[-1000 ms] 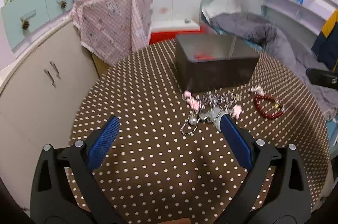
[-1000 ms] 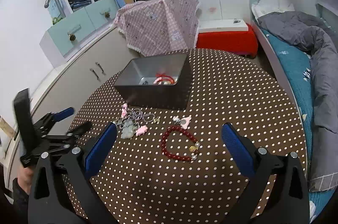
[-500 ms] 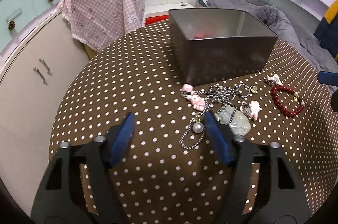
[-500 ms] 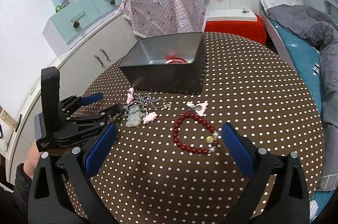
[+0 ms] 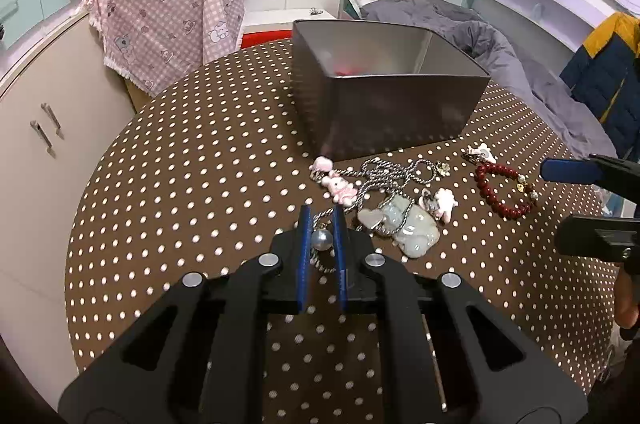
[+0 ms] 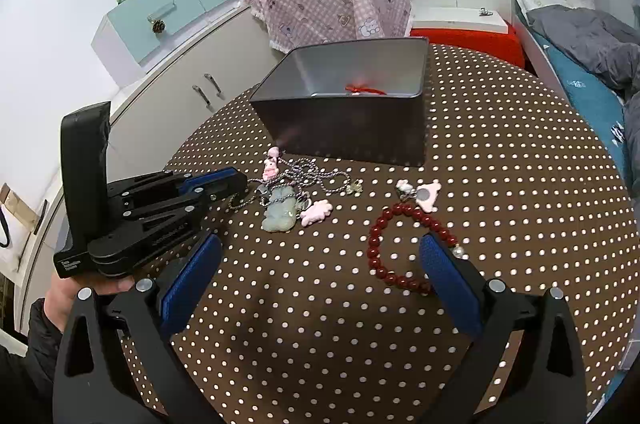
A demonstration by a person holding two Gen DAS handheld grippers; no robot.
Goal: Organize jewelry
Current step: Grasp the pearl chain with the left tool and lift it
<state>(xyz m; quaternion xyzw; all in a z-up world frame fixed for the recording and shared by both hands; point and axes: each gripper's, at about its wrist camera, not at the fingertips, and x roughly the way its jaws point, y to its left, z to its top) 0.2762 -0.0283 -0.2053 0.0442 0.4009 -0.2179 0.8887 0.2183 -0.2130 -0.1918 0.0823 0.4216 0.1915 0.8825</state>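
A tangle of jewelry lies in front of a grey tin box [image 5: 392,112] on the dotted brown table [image 5: 200,184]. My left gripper [image 5: 321,214] is shut on the pearl [image 5: 322,239] of a silver chain necklace [image 5: 384,172] at the tangle's near left end. A pale jade pendant [image 5: 412,228] and pink charms [image 5: 340,186] lie beside it. My right gripper [image 6: 320,244] hangs open low over the table. A red bead bracelet [image 6: 374,248] lies by its right finger, partly behind it, untouched. The left gripper [image 6: 240,184] also shows there, at the chain.
A red string piece [image 6: 366,89] lies inside the tin. A small pink charm [image 6: 428,194] lies above the bracelet. A pink checked cloth [image 5: 168,20] drapes furniture behind the table; cabinets stand left and a bed [image 6: 592,36] right. A hand [image 6: 64,300] holds the left tool.
The left jaws went from wide open to shut on the pearl as that gripper came down and forward to the tangle. The right gripper also sank closer to the bracelet, still open.
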